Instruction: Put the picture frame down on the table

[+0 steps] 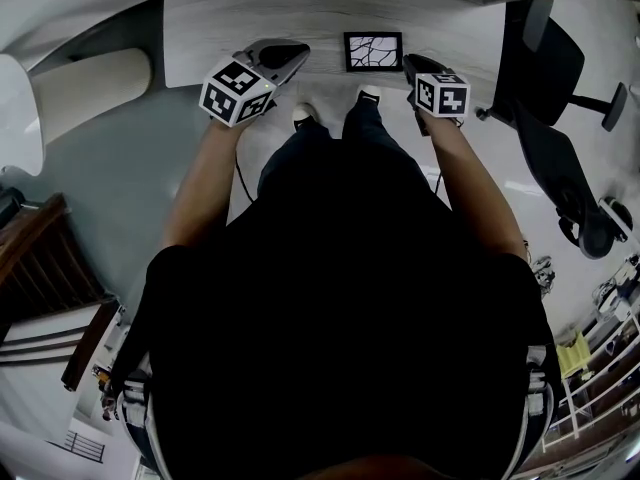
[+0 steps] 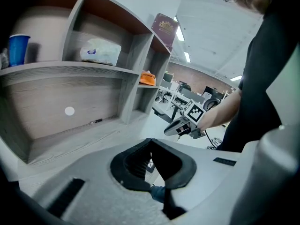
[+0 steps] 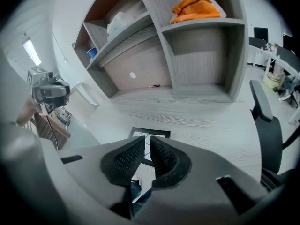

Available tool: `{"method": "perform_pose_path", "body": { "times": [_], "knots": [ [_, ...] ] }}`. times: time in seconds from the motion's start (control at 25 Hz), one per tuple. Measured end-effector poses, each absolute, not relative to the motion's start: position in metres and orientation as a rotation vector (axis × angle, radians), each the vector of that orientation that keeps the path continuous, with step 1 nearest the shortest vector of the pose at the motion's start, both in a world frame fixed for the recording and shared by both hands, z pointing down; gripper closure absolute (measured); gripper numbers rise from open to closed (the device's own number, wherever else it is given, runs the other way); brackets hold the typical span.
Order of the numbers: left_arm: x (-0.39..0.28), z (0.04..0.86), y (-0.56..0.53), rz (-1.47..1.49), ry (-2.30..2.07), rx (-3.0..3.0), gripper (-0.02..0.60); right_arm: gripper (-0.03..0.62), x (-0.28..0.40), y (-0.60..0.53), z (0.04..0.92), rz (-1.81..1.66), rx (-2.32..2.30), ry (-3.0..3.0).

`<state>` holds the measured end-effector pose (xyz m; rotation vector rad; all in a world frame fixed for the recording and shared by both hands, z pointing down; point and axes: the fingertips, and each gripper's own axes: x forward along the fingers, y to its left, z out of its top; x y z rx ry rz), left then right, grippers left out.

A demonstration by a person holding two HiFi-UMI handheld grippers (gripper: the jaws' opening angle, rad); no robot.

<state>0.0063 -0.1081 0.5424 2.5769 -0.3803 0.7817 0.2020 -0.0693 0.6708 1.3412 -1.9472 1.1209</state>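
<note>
Two-handed in the head view, flanking the picture frame (image 1: 373,51) lying flat at the table (image 1: 250,18) edge, left gripper (image 1: 288,56) and right gripper (image 1: 414,64) touching nothing. Left gripper view: clenching empty, jaw tips meeting; showing shelving (image 2: 70,67) unseen from above, holding a blue cup (image 2: 18,49). Right gripper view: jaws barely parted, empty, picture frame lying beyond; orange cloth (image 3: 194,7) sitting in an upper compartment.

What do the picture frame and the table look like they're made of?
Picture frame: thin dark matte border, probably plastic or painted wood; whether the front is glazed is unclear. Table: pale grey matte surface with printed-looking wood grain, likely laminate board.
</note>
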Motion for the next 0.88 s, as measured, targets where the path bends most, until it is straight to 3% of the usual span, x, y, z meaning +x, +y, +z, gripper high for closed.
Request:
{"method": "perform_pose_path", "body": {
  "times": [0.88],
  "knots": [
    [-0.017,0.533,-0.098,0.775,-0.378,2.607,0.565,0.586,0.17,-0.075,0.584,0.895,1.407,-2.098]
  ]
}}
